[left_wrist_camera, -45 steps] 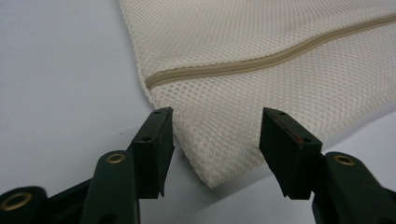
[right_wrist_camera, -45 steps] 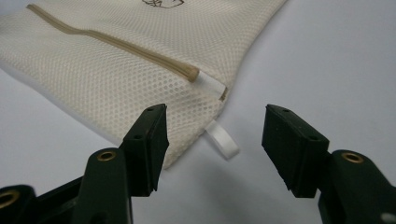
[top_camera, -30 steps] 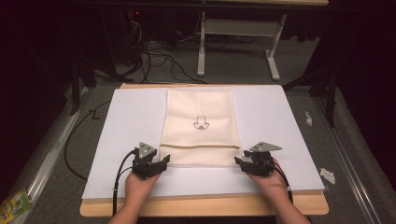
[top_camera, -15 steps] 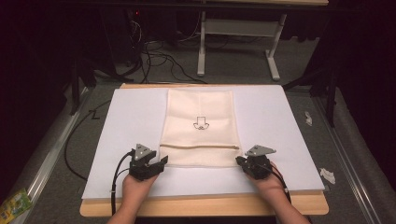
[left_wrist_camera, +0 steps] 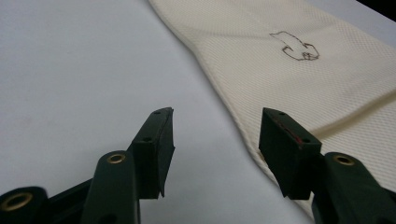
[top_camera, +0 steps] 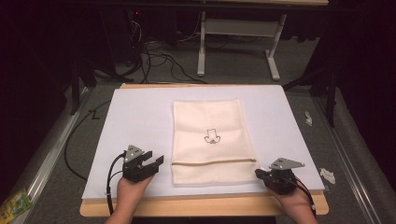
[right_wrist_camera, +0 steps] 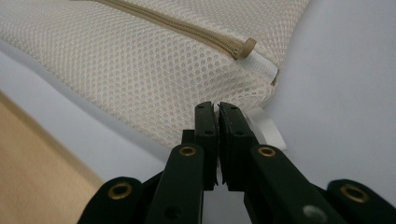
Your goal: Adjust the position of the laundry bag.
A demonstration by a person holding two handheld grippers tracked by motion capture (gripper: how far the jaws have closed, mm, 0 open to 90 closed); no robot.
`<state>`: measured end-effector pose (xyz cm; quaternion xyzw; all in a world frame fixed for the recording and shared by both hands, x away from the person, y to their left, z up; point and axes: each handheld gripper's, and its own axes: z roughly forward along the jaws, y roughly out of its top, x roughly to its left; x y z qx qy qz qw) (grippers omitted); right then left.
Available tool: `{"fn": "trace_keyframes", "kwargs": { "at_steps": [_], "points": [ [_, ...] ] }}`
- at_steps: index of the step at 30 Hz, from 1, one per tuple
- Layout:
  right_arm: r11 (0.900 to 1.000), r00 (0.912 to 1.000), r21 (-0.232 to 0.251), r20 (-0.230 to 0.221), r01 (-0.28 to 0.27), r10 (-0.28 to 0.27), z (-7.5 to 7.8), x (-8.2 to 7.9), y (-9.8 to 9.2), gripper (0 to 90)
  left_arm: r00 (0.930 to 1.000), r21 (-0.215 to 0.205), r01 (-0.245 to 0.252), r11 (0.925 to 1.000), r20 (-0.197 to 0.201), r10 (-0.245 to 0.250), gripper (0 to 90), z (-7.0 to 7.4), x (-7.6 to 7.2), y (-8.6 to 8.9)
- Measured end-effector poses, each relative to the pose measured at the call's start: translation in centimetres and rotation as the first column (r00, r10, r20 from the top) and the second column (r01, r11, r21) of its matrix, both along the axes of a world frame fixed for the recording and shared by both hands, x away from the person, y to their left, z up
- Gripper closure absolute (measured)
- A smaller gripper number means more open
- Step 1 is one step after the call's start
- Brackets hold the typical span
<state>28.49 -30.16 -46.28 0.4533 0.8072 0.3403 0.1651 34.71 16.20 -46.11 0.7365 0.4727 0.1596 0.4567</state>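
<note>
The cream mesh zipper bag (top_camera: 212, 140) is laid flat on the white sheet (top_camera: 140, 121). The left gripper (top_camera: 153, 162) is held spread beside its left edge, gripping nothing. The right gripper (right_wrist_camera: 217, 108) is seen pressed together at the bag's near right corner; whether fabric is pinched cannot be told.

Mesh bag (right_wrist_camera: 154, 60): far end cut off by the top edge in the right gripper view. Right gripper (right_wrist_camera: 217, 114) covers the bag's near corner; whether cloth sits between its pads, cannot tell. Small printed mark (top_camera: 211, 137) on the bag too small to identify.
</note>
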Motion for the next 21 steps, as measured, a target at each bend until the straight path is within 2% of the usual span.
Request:
{"fn": "trace_keyframes", "kwargs": {
  "at_steps": [2,3,4,5,7,8,9,10,11,12,14,15,16,17,18,19,20,21],
  "points": [
    [1.000,1.0000,0.000,0.000,0.000,0.000,0.0,-0.5,-0.3,87.7,1.0000,0.002,-0.001,1.0000,-0.004,0.001,45.2,0.0,0.1,0.0],
    [1.000,0.9999,0.000,-0.012,0.004,-0.004,-0.2,-1.4,-0.8,86.9,1.0000,0.006,-0.001,1.0000,-0.006,0.001,45.2,-0.2,0.3,-0.1],
    [1.000,0.9999,0.000,-0.012,0.004,-0.004,-0.2,-1.4,-0.8,86.9,1.0000,0.006,-0.001,1.0000,-0.006,0.001,45.2,-0.2,0.3,-0.1],
    [1.000,0.9998,-0.004,-0.021,0.004,-0.004,-0.3,-1.7,-0.9,80.2,1.0000,0.019,0.003,0.9998,-0.005,-0.003,44.8,-0.3,0.4,-0.2],
    [1.000,0.9999,0.008,-0.009,0.007,-0.007,-0.1,-1.8,-1.0,77.9,0.9999,0.058,0.008,0.9983,0.010,-0.009,41.8,-0.3,0.4,-0.6],
    [1.000,0.9999,0.023,0.008,0.011,-0.011,0.2,-1.8,-1.2,78.6,0.9995,0.090,0.012,0.9959,0.029,-0.015,41.0,-0.2,0.3,-0.8],
    [0.999,0.9989,0.042,0.034,0.031,-0.032,0.6,-1.8,-1.4,81.1,0.9989,0.106,0.016,0.9942,0.043,-0.021,40.6,-0.1,0.2,-1.0],
    [0.999,0.9989,0.042,0.034,0.031,-0.032,0.6,-1.8,-1.4,81.1,0.9989,0.106,0.016,0.9942,0.043,-0.021,39.7,-0.1,0.2,-1.0],
    [0.996,0.9945,0.058,0.077,0.066,-0.071,1.1,-1.7,-1.7,90.0,0.9976,0.123,0.023,0.9921,0.062,-0.031,39.2,0.0,0.0,-1.3],
    [0.995,0.9924,0.062,0.085,0.085,-0.090,1.3,-1.4,-1.9,90.0,0.9976,0.123,0.023,0.9921,0.062,-0.031,38.9,0.0,0.0,-1.3],
    [0.993,0.9897,0.064,0.093,0.104,-0.109,1.3,-1.0,-2.0,90.0,0.9968,0.132,0.026,0.9909,0.072,-0.036,38.3,0.0,0.0,-1.5],
    [0.990,0.9886,0.070,0.077,0.124,-0.129,1.0,0.3,-1.9,90.0,0.9968,0.135,0.023,0.9906,0.073,-0.033,37.1,0.0,0.0,-1.6],
    [0.990,0.9893,0.067,0.067,0.125,-0.130,0.9,0.7,-1.6,90.0,0.9970,0.135,0.021,0.9906,0.072,-0.031,36.6,0.0,0.0,-1.6],
    [0.993,0.9922,0.057,0.058,0.107,-0.110,0.8,1.2,-0.8,90.0,0.9969,0.135,0.020,0.9906,0.073,-0.030,36.4,0.0,-0.1,-1.5],
    [0.993,0.9922,0.057,0.058,0.107,-0.110,0.8,1.2,-0.8,90.0,0.9967,0.133,0.019,0.9910,0.076,-0.029,36.4,0.1,-0.1,-1.5],
    [0.998,0.9965,0.037,0.071,0.042,-0.045,1.0,1.3,1.2,90.0,0.9964,0.127,0.019,0.9917,0.080,-0.030,36.2,0.1,-0.2,-1.4],
    [0.998,0.9965,0.037,0.071,0.042,-0.045,1.0,1.3,1.2,90.0,0.9964,0.127,0.019,0.9917,0.080,-0.030,36.1,0.1,-0.2,-1.4],
    [1.000,0.9954,0.016,0.094,0.013,-0.014,1.3,1.3,1.9,90.0,0.9963,0.126,0.017,0.9918,0.082,-0.028,36.1,0.1,-0.2,-1.3]
  ]
}}
